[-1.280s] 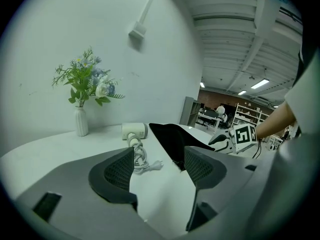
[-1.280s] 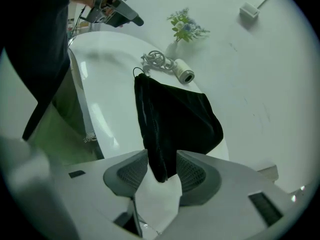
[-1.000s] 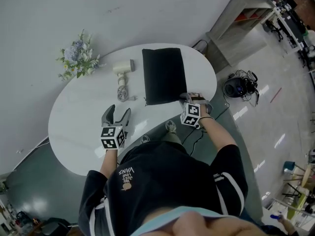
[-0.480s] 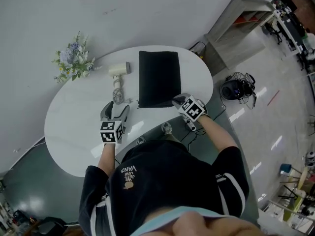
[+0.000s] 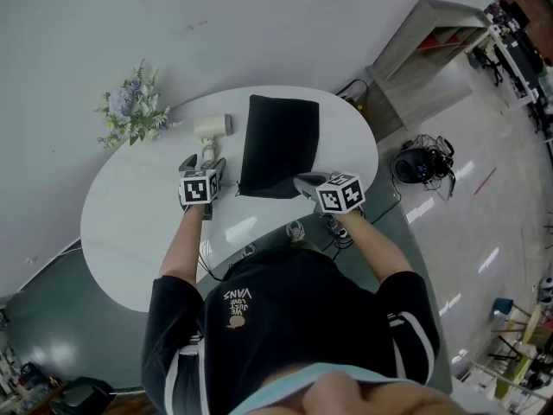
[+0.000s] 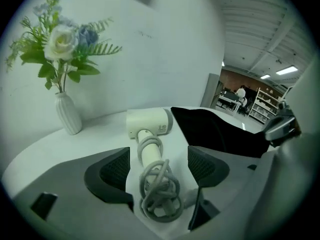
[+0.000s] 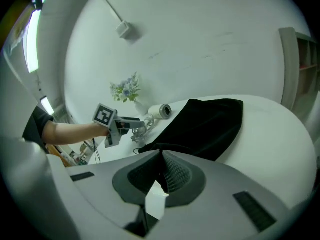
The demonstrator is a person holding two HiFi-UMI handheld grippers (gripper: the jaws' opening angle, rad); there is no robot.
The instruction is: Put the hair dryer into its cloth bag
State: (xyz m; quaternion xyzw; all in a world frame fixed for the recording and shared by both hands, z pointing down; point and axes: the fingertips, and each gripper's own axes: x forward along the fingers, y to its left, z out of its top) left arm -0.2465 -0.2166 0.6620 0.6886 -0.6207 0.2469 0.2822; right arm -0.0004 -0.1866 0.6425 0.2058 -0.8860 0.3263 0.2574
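White oval table [image 5: 130, 232] across the middle of the head view, glossy, with streaks of light on it. Grey floor [image 5: 52, 318] around it, pale wall [image 5: 259, 24] along the top. In the upper right is a wooden shelf unit [image 5: 415, 41], and below it a black tangle of cables [image 5: 420, 156] on the floor.

At the table's upper-left edge stands a vase of flowers [image 5: 132, 111]. Just right of it lies the dryer [image 5: 213, 126], with its cord [image 5: 206, 152] bundled toward the bottom of the frame. The bag [image 5: 281, 141] lies just right of the dryer, black, mostly flat.

The left gripper [image 6: 161, 170] has its jaws wide apart, straddling the cord bundle; contact can't be made out. The right gripper [image 7: 161, 156] has its jaws pressed together on the bag's near edge, and the cloth is raised a little there.

The person [image 5: 294, 335] covers the table's lower rim. The bag's mouth can't be made out against the black. The room's right side runs out of frame.
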